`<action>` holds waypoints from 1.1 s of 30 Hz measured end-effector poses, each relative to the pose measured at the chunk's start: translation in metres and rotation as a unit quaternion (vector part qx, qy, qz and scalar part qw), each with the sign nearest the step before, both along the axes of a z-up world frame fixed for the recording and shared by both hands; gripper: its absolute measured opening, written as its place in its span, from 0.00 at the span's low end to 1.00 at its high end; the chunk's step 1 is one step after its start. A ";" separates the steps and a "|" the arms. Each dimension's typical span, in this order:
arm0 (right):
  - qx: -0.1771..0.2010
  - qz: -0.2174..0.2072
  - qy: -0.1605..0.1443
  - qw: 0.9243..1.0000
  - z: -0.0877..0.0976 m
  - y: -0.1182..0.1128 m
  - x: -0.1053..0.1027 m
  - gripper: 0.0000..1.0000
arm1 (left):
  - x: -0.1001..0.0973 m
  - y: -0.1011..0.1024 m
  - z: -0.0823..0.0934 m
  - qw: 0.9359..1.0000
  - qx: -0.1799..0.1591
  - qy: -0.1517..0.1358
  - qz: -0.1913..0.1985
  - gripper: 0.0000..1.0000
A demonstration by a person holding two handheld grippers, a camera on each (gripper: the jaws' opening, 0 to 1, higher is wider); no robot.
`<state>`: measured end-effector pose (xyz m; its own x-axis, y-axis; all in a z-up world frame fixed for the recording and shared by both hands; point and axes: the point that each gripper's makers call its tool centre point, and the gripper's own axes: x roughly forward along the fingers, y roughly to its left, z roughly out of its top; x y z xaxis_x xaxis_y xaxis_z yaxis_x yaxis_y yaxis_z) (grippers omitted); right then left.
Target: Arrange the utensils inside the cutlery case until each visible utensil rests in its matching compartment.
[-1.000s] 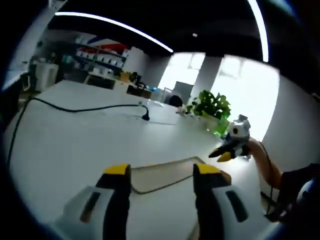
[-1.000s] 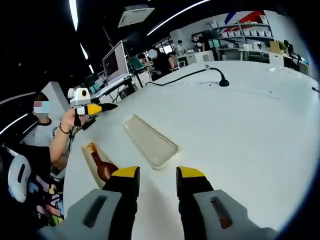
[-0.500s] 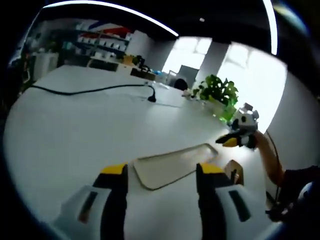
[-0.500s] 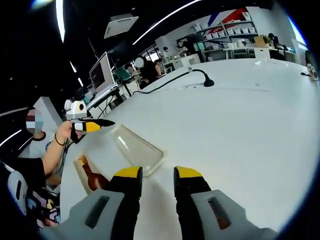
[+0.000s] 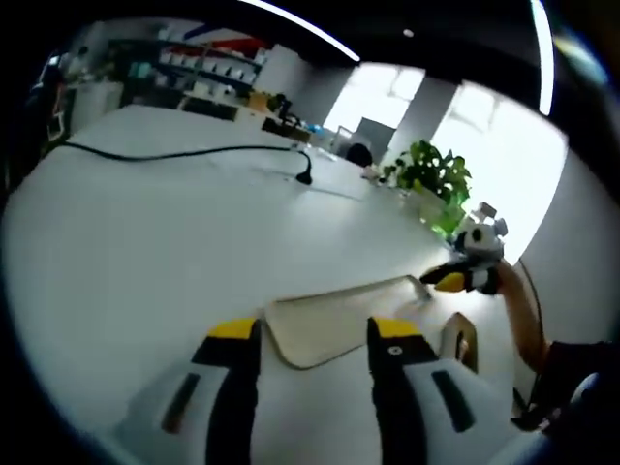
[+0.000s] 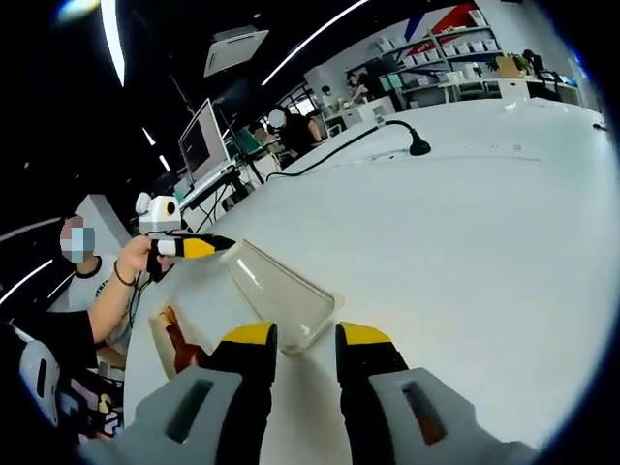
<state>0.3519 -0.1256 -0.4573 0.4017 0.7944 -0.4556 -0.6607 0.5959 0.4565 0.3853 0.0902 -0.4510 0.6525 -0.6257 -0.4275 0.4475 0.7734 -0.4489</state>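
Left gripper [image 5: 312, 334] is hovering over the clear case lid [image 5: 334, 320] with jaws released; right gripper [image 6: 303, 337] likewise, jaws parted, empty. The wooden cutlery case [image 6: 172, 341] is sitting at the desk [image 6: 465, 213] edge, beside the lid.

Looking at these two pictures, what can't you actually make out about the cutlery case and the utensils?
- Cutlery case, right gripper view: mostly hidden behind the right tongs; compartments unreadable.
- Brown utensil inside: too small to identify.
- Clear lid, left gripper view: near edge covered by the left tongs.
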 end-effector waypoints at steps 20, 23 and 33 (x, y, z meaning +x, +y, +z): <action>-0.021 -0.034 0.019 0.999 -0.008 -0.017 0.017 0.04 | -0.004 0.005 -0.008 0.997 -0.045 0.051 0.039 0.10; -0.004 -0.045 0.008 0.999 -0.003 -0.020 0.021 0.02 | -0.002 0.009 0.001 0.997 -0.063 0.034 0.040 0.04; 0.031 -0.048 -0.037 0.998 0.014 -0.017 0.007 0.01 | -0.012 0.014 0.022 0.994 -0.099 -0.015 0.040 0.03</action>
<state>0.3588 -0.1425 -0.4435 0.5074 0.7766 -0.3735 -0.6357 0.6299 0.4462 0.3731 0.1043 -0.4289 0.7147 -0.6405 -0.2810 0.4031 0.7056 -0.5828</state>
